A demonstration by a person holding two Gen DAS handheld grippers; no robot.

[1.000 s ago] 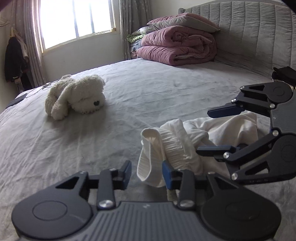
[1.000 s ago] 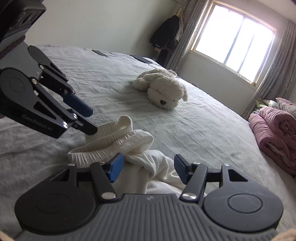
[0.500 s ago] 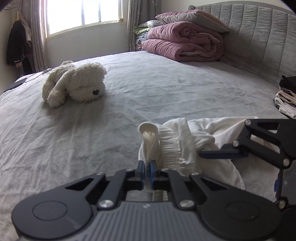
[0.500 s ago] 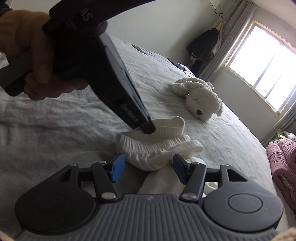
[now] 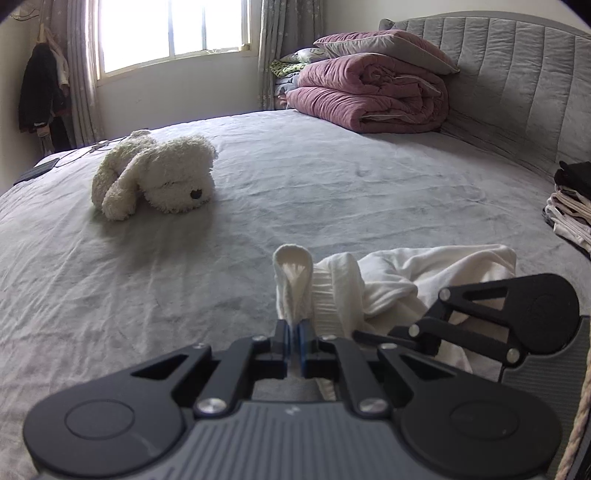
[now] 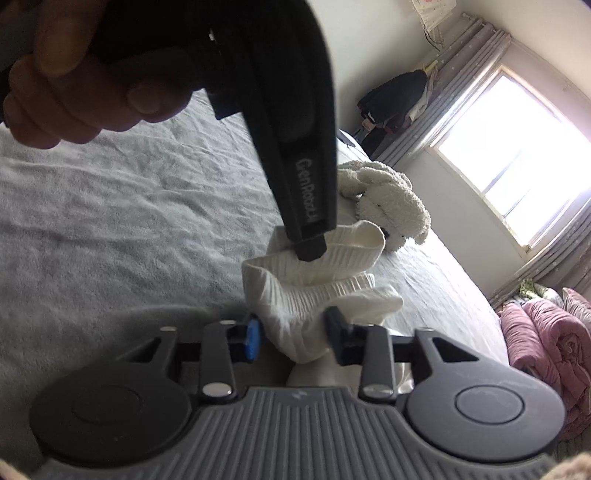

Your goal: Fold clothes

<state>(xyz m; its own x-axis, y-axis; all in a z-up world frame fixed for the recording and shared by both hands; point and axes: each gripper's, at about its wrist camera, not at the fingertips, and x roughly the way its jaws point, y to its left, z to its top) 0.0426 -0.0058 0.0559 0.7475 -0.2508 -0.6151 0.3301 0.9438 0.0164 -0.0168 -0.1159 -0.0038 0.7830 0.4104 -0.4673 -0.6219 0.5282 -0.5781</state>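
Far left in my left camera I see a dark coat point(image 5: 38, 92) hanging by the window point(image 5: 170, 33). Next comes a fluffy white toy dog point(image 5: 159, 177) lying on the grey bed point(image 5: 332, 192). In the middle, my left gripper point(image 5: 293, 345) is pinched tight on the stretchy waistband of the white clothes point(image 5: 399, 284). The clothes sit in a crumpled heap on the bed, right in front of me. Behind them is a folded pink blanket point(image 5: 369, 99) by the headboard. To the right, my right gripper point(image 5: 373, 338) reaches into the white heap, and a small stack of folded clothes point(image 5: 569, 214) sits at the bed's edge.

In my right camera, a hand point(image 6: 77, 88) holds the left tool at the top left. Below, my right gripper's jaws have just been closing, and they now squeeze a thick bunch of the waistband between them.
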